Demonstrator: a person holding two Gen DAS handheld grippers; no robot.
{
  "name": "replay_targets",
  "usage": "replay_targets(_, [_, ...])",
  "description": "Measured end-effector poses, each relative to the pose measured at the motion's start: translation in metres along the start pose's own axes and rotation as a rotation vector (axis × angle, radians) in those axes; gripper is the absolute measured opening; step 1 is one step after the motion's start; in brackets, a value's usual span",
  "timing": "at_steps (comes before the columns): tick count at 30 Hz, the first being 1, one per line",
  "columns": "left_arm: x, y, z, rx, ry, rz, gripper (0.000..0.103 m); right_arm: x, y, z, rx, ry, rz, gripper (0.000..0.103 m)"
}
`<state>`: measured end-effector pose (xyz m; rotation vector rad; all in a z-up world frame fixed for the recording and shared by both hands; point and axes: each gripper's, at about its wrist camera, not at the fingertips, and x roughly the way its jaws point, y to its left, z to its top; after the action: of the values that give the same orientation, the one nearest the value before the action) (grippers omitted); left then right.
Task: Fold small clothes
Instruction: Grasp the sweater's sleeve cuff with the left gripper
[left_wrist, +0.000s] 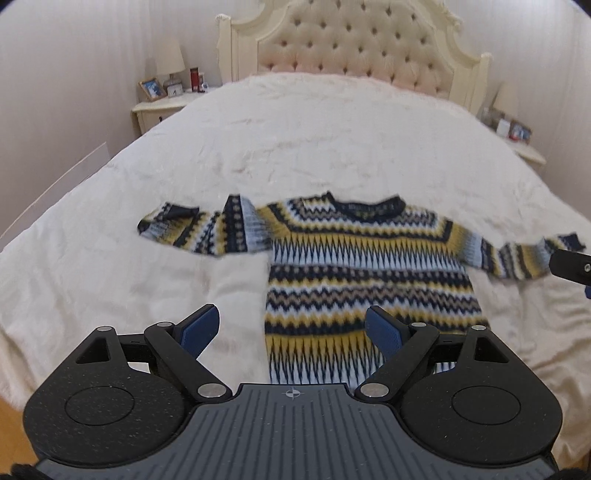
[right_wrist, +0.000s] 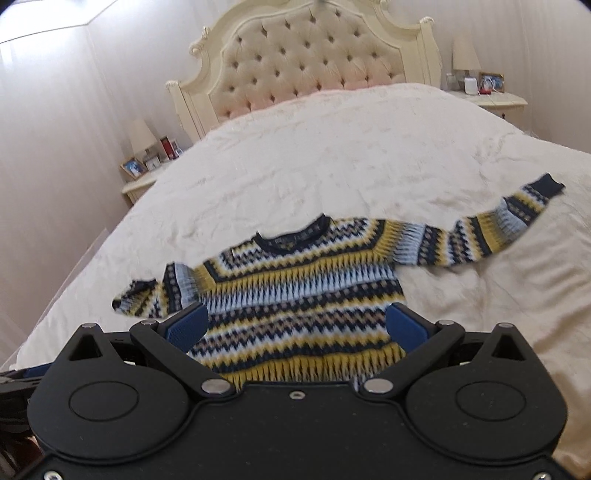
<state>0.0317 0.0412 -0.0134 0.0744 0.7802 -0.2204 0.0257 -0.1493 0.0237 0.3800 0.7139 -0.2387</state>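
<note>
The sweater (left_wrist: 369, 266) lies flat, sleeves pointing sideways. The left gripper (left_wrist: 291, 328) and right gripper (right_wrist: 297, 326) hang above its bottom edge, fingers wide, holding nothing.

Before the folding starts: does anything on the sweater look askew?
Yes. The sweater lies flat on the bed, but its left sleeve is bent back on itself, while the right sleeve stretches out straight.

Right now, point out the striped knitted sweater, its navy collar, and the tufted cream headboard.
Striped knitted sweater (left_wrist: 369, 266): left wrist view, middle of the chest.
Navy collar (right_wrist: 291, 236): right wrist view, front of the neckline.
Tufted cream headboard (left_wrist: 354, 40): left wrist view, buttoned centre panel.
</note>
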Motion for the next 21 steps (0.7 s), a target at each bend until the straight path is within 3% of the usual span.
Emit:
replay_targets(6, [0.047,0.029,0.018,-0.005,-0.017,0.018,0.086,0.039,0.016,0.014,-0.037,-0.022,-0.036,0.102])
replay_targets(11, [0.093,0.059,0.036,-0.018,0.011,-0.017,0.085,0.067,0.028,0.026,-0.054,-0.037,-0.063,0.102])
replay_targets(14, [0.122,0.08,0.046,-0.039,0.046,-0.037,0.072,0.084,0.033,0.033,-0.054,-0.008,-0.054,0.102])
replay_targets(16, [0.139,0.092,0.052,-0.039,0.063,-0.019,0.067,0.095,0.038,0.036,-0.061,0.026,-0.064,0.101])
replay_targets(21, [0.181,0.126,0.067,-0.003,0.051,0.062,0.065,0.122,0.051,0.038,-0.077,0.098,-0.111,0.1])
